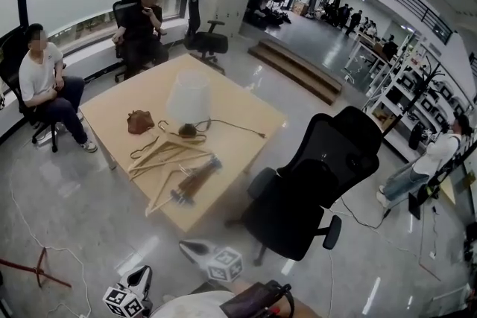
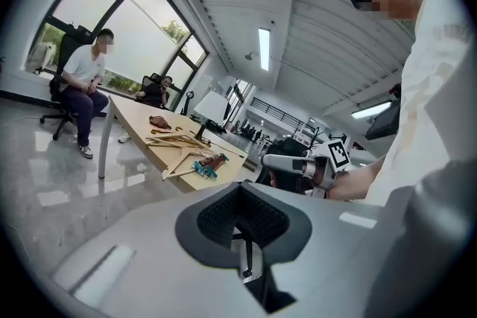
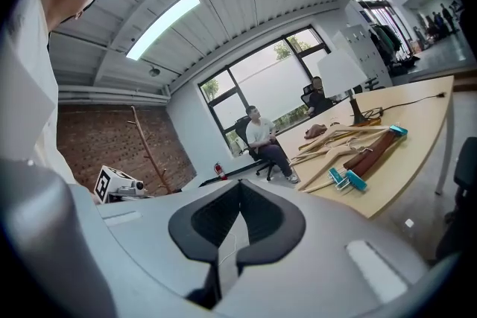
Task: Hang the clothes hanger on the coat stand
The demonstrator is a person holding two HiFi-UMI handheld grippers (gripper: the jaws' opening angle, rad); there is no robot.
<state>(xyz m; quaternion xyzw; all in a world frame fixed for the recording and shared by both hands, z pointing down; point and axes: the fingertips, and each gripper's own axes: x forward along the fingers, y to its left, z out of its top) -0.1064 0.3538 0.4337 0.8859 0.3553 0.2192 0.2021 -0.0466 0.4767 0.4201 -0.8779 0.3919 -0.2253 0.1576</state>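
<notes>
Several wooden clothes hangers [image 1: 168,153] [image 2: 175,141] [image 3: 350,138] lie in a loose pile on the light wooden table [image 1: 238,123]. One brown hanger with teal clips [image 1: 195,181] [image 3: 369,160] rests nearest the table's front edge. A thin wooden coat stand [image 3: 145,149] rises against the brick wall, seen only in the right gripper view. My left gripper [image 1: 140,278] [image 2: 242,234] and right gripper [image 1: 191,248] [image 3: 235,223] hang low near my body, well short of the table. Both are shut and hold nothing.
A white-shaded lamp [image 1: 188,97] and a brown lump [image 1: 139,121] stand on the table. A black office chair [image 1: 313,182] sits at its right corner. Two people [image 1: 45,82] [image 1: 141,22] sit beyond the table. A cable runs over the floor at the left.
</notes>
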